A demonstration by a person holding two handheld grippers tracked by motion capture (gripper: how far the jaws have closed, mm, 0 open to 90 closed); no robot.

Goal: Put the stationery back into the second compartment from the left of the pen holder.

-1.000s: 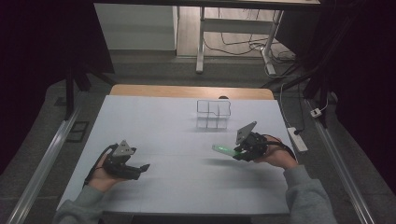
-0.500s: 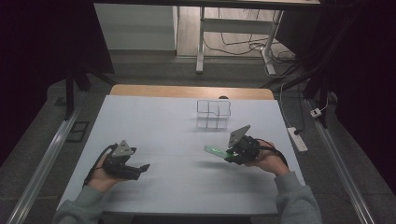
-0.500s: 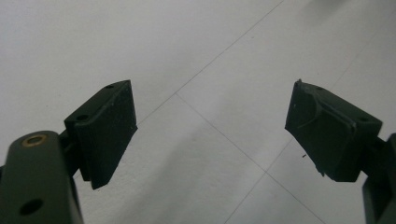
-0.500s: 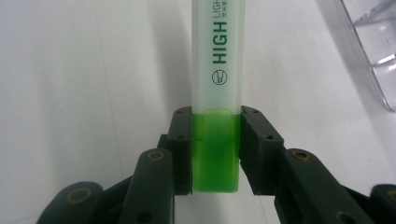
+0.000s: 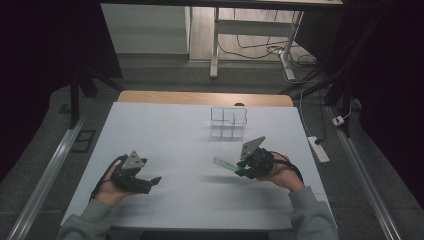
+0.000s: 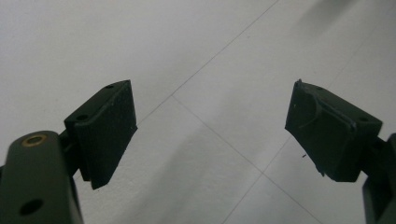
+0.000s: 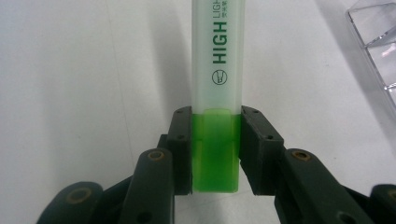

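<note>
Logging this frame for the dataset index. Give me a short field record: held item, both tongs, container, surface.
held item: green highlighter, gripped at its green end
right tongs: shut on the highlighter, above the table
left tongs: open, nothing between the jaws
container: clear compartment organizer, far side of the table, apart from the highlighter
surface: white table

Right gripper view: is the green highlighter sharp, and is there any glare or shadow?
Right gripper view: translucent green highlighter sharp, lettering legible, soft shadow to its left; clear plastic organizer glints. High view: white table evenly lit, surroundings dark. Left gripper view: far tabletop softly blurred.
</note>
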